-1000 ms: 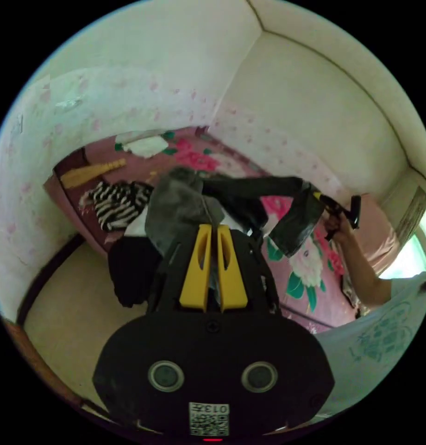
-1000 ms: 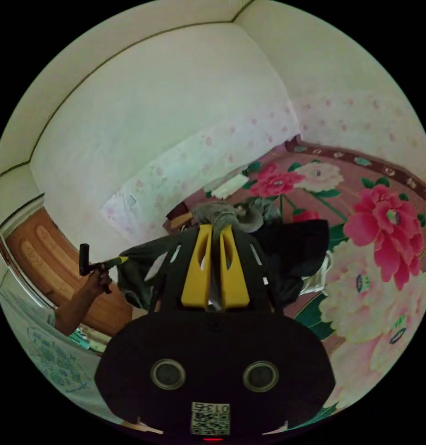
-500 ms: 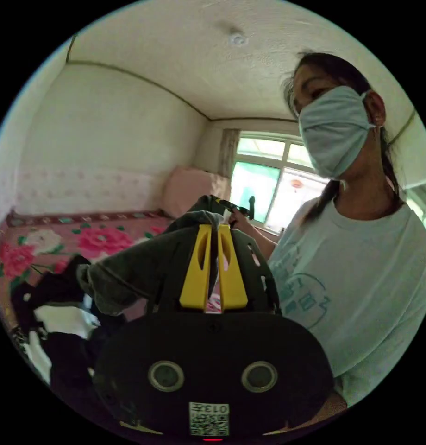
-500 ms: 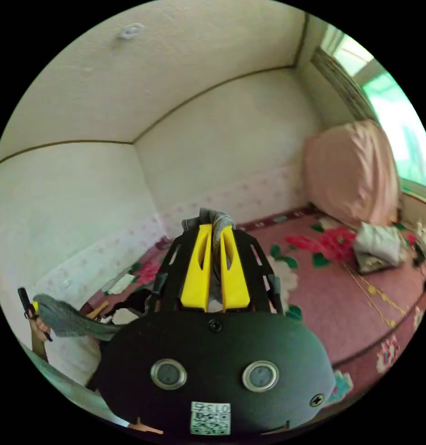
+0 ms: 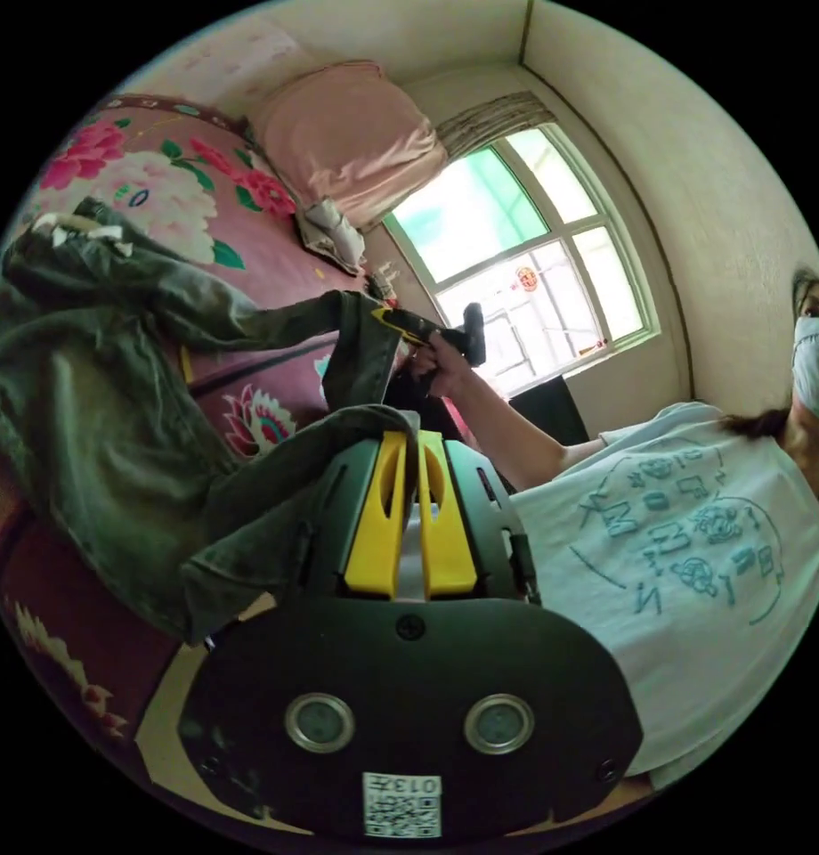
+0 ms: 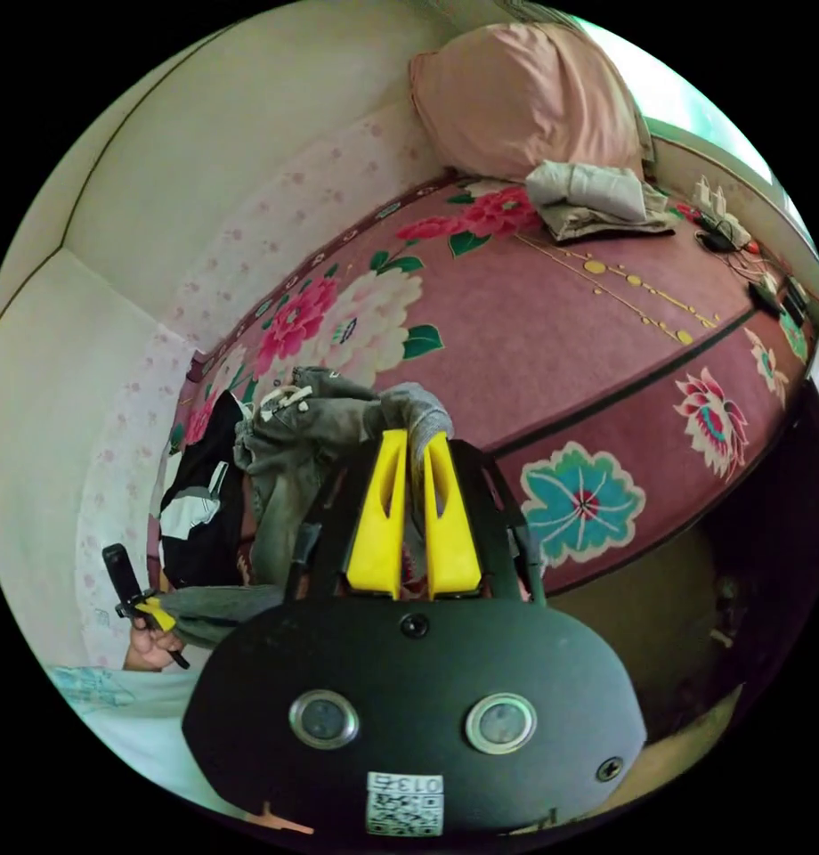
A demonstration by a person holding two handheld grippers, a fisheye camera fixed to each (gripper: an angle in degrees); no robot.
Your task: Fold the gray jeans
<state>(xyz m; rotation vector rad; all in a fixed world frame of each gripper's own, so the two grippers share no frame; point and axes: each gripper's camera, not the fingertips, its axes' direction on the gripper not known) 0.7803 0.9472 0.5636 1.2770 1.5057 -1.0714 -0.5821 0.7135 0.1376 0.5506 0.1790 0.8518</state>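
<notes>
A bed (image 6: 605,303) with a pink flowered cover takes up most of the room in the right gripper view, running from near the gripper to the far wall. A large pink bundle (image 6: 525,89) sits at its far end beside the window (image 5: 516,258), and some folded pale cloth (image 6: 587,191) lies just in front of that bundle. The gray jeans (image 5: 98,401) are held up off the bed and stretched between the two grippers, the waist end hanging over the left part of the cover. Dark clothes (image 6: 196,499) lie on the bed to the left, just beside the jeans. A person in a pale printed T-shirt (image 5: 694,552) stands to the right in the left gripper view. The left gripper (image 5: 411,436) has its yellow jaws pressed together on a fold of the jeans. The right gripper (image 6: 414,436) likewise pinches a bunched edge of the jeans between its closed jaws.
</notes>
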